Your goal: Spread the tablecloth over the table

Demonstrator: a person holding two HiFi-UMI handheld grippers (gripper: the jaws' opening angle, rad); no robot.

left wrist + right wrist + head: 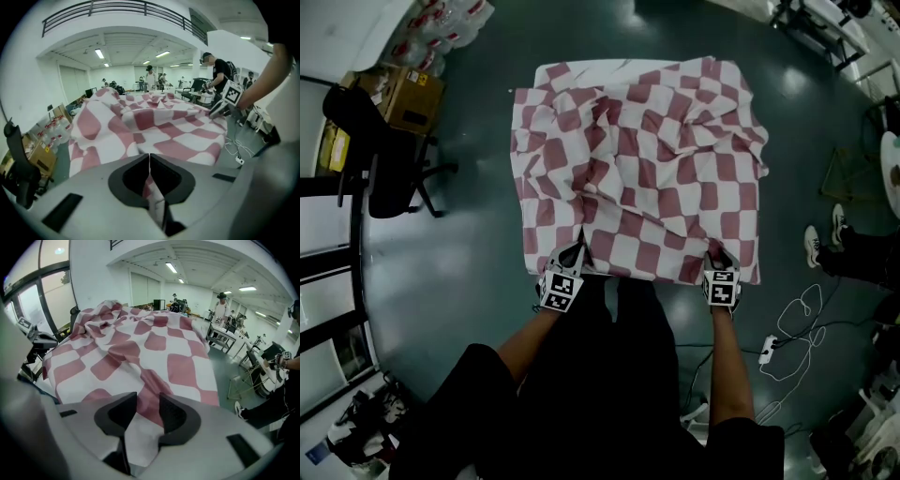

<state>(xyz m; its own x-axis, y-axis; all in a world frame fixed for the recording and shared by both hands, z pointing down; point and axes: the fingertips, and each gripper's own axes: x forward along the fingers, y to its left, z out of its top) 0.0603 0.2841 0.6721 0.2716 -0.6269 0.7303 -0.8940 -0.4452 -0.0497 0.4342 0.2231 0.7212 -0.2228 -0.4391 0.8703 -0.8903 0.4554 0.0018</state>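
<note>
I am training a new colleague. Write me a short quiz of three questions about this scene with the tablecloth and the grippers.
1. True or false: the tablecloth lies flat and smooth.
2. Which gripper has its fingers closed on the cloth: A) left gripper, B) right gripper, C) neither?
3. What pattern does the cloth show?
Key: 1 false, it is wrinkled. 2 A; the right fingers stand apart around the cloth. 3 red and white checks.
</note>
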